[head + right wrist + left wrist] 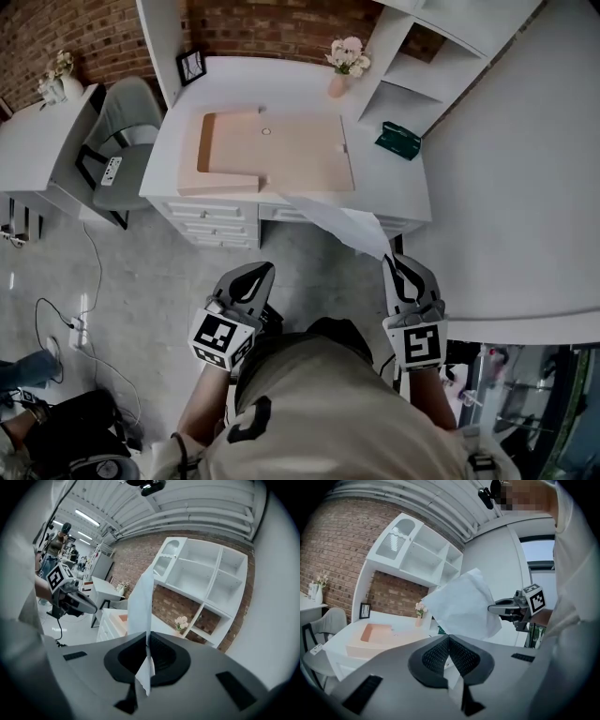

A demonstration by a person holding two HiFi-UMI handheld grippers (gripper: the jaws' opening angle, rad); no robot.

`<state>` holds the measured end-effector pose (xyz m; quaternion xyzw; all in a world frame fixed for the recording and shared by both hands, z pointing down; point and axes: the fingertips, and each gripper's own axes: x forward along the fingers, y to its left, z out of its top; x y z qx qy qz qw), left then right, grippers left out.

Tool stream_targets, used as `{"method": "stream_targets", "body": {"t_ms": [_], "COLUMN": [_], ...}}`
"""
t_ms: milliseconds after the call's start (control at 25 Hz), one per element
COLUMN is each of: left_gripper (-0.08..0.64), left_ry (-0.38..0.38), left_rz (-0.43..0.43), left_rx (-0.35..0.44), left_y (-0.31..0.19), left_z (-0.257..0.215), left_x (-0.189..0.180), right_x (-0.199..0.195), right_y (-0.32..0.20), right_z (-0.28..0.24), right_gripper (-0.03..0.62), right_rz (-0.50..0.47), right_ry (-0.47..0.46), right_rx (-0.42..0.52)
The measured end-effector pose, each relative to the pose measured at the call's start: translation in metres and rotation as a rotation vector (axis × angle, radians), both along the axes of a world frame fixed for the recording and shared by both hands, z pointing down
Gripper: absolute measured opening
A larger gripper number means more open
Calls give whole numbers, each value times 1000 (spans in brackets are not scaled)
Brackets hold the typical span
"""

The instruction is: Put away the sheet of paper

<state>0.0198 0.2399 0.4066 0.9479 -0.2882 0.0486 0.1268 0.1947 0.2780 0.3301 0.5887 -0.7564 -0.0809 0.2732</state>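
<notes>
- While the sheet of paper (342,223) is pinched by 1 corner in the right gripper (394,264), whose 2 jaws are pressed flat on it, the rest of the sheet is carried forward and to the left, toward the front edge of the desk (394,183).
- From that gripper's own view the sheet is seen edge-on, rising straight out from between the pads, so it is held in a near-upright plane.
- A left gripper (255,276) is held beside it, apart from the sheet, with its jaws brought together and nothing made out between them.
- A tan folder (281,150) is laid on the desk ahead and to the left of the right gripper, with its long axis running across the desk from left to right. It is judged to be the likely place for the sheet.
- In the head view the sheet's far corner is seen over the desk's front edge, just below the folder's near right corner. Whether it touches the desk cannot be told.
- The right gripper is the nearer of the 2 to the folder's right end, so a forward, leftward carry with the sheet turned flat is judged to be needed.
- Open floor is left between the person and the desk. A vase of flowers (345,64) and a green item (398,141) are set behind and to the right of the folder, apart from it.
</notes>
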Motion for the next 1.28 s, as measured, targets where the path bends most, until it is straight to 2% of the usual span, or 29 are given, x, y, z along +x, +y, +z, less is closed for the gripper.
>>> {"method": "stream_targets", "body": {"t_ms": [120, 360, 560, 960, 1280], "left_gripper": [17, 17, 17, 17, 17], "left_ry": [5, -14, -43, -88, -117], "left_rz": [6, 14, 0, -7, -45], "left_rx": [-10, -36, -57, -52, -61], "left_y": [-4, -15, -30, -71, -103], "left_z": [1, 7, 11, 8, 2], "left_x": [5, 18, 32, 64, 90], "right_x": [11, 24, 38, 64, 91], "right_y": [-5, -26, -50, -97, -129], "right_z": [5, 23, 36, 47, 55], "right_gripper": [28, 28, 28, 28, 28], "right_rz": [45, 32, 5, -54, -90], "right_ry": [-156, -276, -215, -247, -286], "right_rx": [-54, -128, -149, -173, -195]}}
